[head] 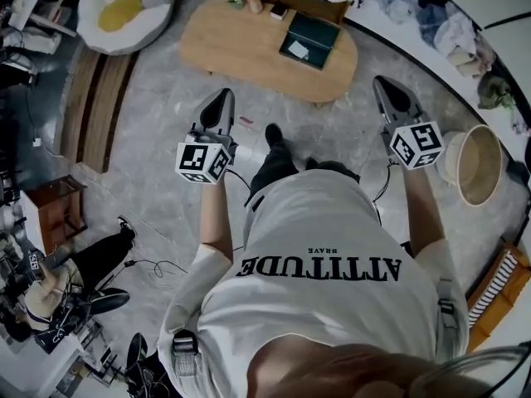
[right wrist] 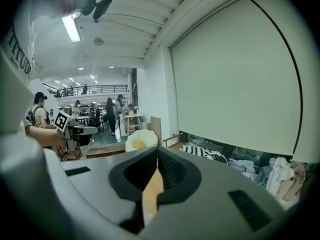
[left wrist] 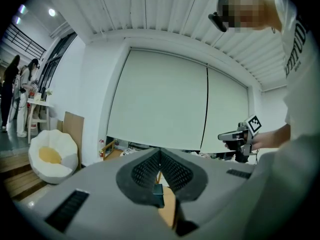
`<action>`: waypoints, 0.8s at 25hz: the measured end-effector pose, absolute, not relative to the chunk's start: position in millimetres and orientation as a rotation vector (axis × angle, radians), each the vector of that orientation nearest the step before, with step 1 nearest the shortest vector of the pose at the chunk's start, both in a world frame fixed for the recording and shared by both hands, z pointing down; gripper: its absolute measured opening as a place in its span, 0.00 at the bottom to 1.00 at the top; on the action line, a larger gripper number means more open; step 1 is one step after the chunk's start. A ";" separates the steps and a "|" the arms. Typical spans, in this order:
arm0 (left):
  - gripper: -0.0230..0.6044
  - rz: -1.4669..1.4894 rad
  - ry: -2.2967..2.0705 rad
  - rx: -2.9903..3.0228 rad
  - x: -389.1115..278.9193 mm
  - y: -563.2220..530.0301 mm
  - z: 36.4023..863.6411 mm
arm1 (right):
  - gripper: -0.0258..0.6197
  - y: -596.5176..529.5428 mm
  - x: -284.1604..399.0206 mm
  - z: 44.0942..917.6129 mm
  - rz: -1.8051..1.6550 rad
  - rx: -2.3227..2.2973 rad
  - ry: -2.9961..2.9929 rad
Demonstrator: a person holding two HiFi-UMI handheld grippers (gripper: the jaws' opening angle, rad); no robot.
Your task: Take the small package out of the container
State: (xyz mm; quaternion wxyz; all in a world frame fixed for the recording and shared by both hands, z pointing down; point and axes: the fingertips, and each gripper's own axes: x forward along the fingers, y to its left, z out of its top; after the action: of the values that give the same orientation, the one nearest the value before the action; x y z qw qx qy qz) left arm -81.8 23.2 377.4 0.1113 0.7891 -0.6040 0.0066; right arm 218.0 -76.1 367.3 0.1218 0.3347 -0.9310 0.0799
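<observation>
A dark green open container [head: 309, 38] sits on the oval wooden table [head: 241, 52] ahead of me, with a small white package [head: 299, 50] inside it. Both grippers hang in the air short of the table, pointing toward it. My left gripper [head: 222, 98] is shut with nothing between its jaws; in the left gripper view its tips meet [left wrist: 160, 152], and the container [left wrist: 158, 194] shows through the gap below them. My right gripper [head: 384, 85] is also shut and holds nothing; its tips touch [right wrist: 158, 150] over the table's wood [right wrist: 152, 191].
An egg-shaped beanbag [head: 124, 11] lies to the table's left beside a wooden step [head: 90, 110]. A round woven basket [head: 479, 164] stands on the floor at the right. A bottle and small items [head: 253, 1] stand at the table's far edge. A person [head: 91, 264] sits at lower left.
</observation>
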 end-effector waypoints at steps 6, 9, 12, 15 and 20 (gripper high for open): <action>0.07 0.047 -1.687 2.373 -122.9 -20.8 386.8 | 0.07 -104.5 175.2 373.3 0.247 1.028 -2.675; 0.07 0.055 -1.649 2.389 -142.5 -37.8 392.9 | 0.07 -112.9 154.1 377.3 0.247 1.044 -2.654; 0.07 0.060 -1.613 2.404 -160.8 -50.5 397.4 | 0.07 -118.6 134.4 380.7 0.251 1.057 -2.634; 0.07 0.069 -1.573 2.420 -177.7 -61.0 403.4 | 0.07 -122.9 115.6 384.4 0.259 1.073 -2.619; 0.07 0.075 -1.527 2.431 -199.7 -75.9 414.8 | 0.07 -127.5 90.5 391.5 0.272 1.084 -2.598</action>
State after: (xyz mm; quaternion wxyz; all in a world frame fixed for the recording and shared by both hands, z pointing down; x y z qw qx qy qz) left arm -199.7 -75.9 414.8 0.1347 0.8388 -0.5269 0.0260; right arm 90.5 -127.5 391.5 0.1563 0.3785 -0.9074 0.0949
